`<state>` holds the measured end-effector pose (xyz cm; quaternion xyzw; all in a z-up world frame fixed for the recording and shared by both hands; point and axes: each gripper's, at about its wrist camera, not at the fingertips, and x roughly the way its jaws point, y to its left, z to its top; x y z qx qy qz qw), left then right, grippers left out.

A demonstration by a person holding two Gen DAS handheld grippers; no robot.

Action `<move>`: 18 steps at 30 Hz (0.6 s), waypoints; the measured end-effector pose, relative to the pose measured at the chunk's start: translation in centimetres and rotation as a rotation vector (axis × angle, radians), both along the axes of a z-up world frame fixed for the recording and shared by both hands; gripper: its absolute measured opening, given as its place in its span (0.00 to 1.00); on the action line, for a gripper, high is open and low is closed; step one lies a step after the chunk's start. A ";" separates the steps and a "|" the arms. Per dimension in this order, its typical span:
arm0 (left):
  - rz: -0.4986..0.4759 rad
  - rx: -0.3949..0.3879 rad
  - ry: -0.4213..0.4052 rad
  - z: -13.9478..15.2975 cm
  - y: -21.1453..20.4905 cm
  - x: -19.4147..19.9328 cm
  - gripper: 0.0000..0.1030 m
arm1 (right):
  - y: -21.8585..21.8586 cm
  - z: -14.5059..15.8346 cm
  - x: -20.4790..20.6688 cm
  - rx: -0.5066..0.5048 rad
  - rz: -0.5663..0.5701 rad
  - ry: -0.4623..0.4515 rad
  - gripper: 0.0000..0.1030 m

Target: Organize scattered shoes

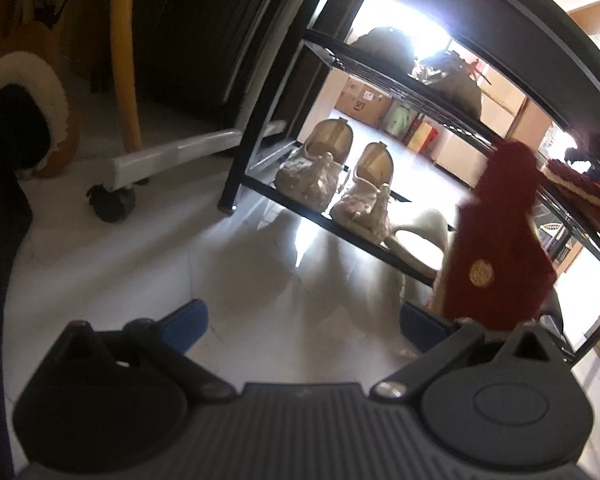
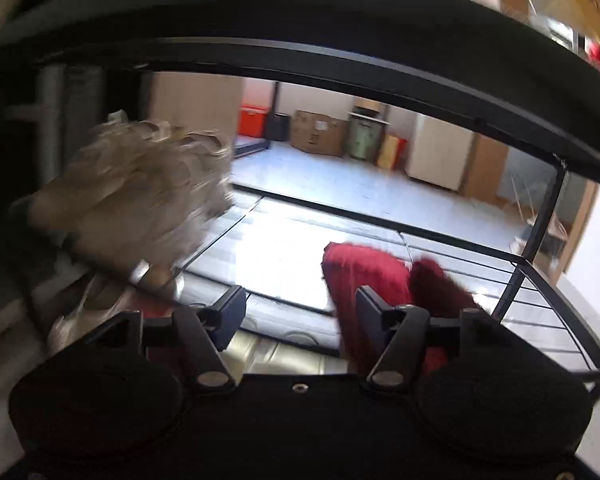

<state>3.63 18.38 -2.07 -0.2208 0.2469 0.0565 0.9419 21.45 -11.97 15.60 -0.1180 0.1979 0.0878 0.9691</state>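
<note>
In the left wrist view, my left gripper point(image 1: 304, 326) is open and empty above the pale floor. A pair of beige embellished shoes point(image 1: 336, 184) stands on the bottom shelf of the black shoe rack point(image 1: 236, 176). A white shoe point(image 1: 418, 240) lies beside them. A red furry shoe point(image 1: 496, 248) hangs in front of the rack at the right. In the right wrist view, my right gripper point(image 2: 300, 316) is open by a middle shelf. The red shoe point(image 2: 364, 280) touches the right finger point(image 2: 370, 320). A blurred beige shoe point(image 2: 140, 196) is at the left.
A fur-lined brown boot point(image 1: 32, 120) stands at the far left. A white frame on a caster point(image 1: 112, 200) and a yellow pole point(image 1: 126, 60) stand left of the rack. Dark shoes point(image 1: 452, 76) sit on the upper shelf. Boxes point(image 2: 316, 132) line the far wall.
</note>
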 end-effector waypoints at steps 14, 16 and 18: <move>0.012 0.062 -0.012 0.0 -0.1 -0.6 1.00 | 6.2 -13.3 -11.9 -0.242 0.225 0.104 0.99; 0.020 0.050 -0.003 -0.1 0.1 -0.4 1.00 | 8.3 -14.0 -12.2 -0.348 0.302 0.022 1.00; 0.024 0.037 0.009 -0.3 0.2 -0.2 1.00 | 10.0 -14.7 -11.7 -0.417 0.349 -0.010 1.00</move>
